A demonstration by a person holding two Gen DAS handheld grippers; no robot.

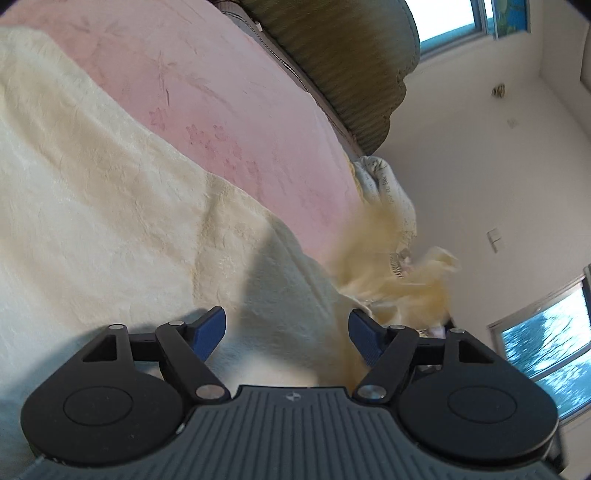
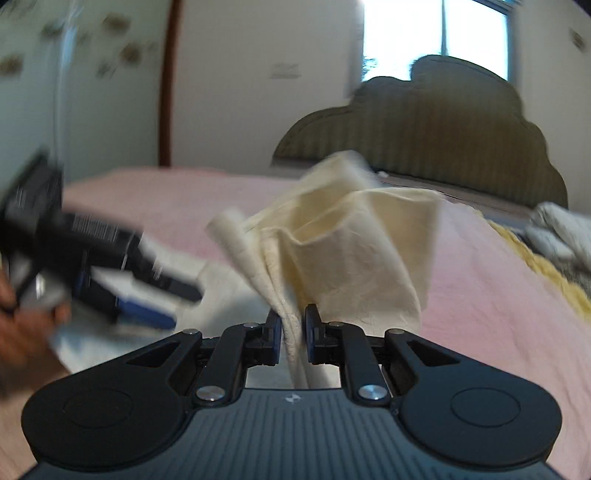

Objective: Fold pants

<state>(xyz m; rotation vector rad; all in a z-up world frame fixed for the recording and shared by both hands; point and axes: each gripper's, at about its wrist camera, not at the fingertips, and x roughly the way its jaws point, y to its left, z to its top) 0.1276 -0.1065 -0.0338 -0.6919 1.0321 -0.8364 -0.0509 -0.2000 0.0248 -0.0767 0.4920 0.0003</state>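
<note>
Cream-coloured pants [image 1: 110,229] lie spread on a pink bedspread [image 1: 207,96]. My left gripper [image 1: 287,325] is open and empty, just above the cloth. My right gripper [image 2: 293,326] is shut on a bunched end of the pants [image 2: 351,251] and holds it lifted above the bed. That lifted end shows blurred at the right of the left wrist view [image 1: 391,269]. The left gripper appears blurred at the left of the right wrist view [image 2: 122,291], low over the flat part of the pants [image 2: 221,295].
A padded olive headboard [image 2: 424,136] stands at the far end of the bed. Other laundry [image 2: 554,229] and a yellow cloth [image 2: 546,273] lie near the bed's right edge. Windows [image 2: 436,33] and white walls surround the bed.
</note>
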